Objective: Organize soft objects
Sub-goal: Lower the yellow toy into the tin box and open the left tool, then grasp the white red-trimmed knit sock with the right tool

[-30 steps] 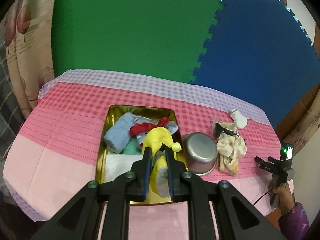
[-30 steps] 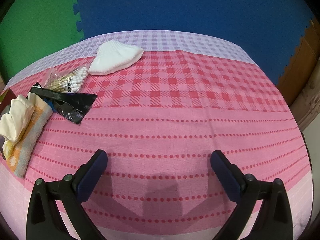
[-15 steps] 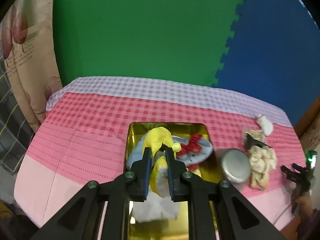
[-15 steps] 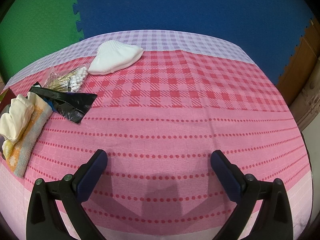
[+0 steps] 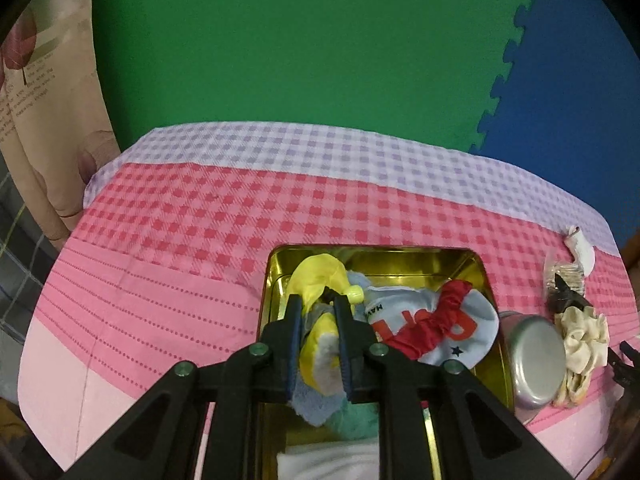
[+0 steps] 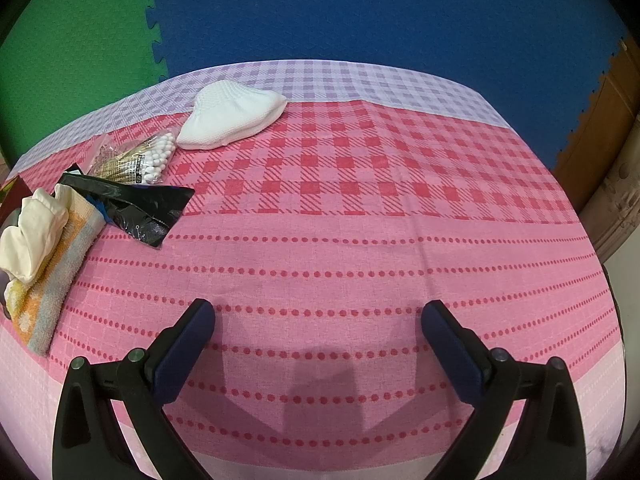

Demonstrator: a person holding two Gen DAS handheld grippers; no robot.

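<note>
On the pink checked tablecloth [image 5: 168, 240] the gold tin [image 5: 276, 276] already holds a pale blue cap with red trim [image 5: 444, 320] and other cloth, so I judge I am at the drop-off step for the yellow soft toy [image 5: 320, 280]. My left gripper [image 5: 318, 312] hangs over the tin's left part, its jaws narrow and just starting to part, the toy between them and by my reading not yet freed; next I need to open wider and lift clear. My right gripper [image 6: 318, 320] waits wide open and empty over bare cloth, with the white knit piece [image 6: 232, 120] and cream cloth [image 6: 32, 236] left to collect.
</note>
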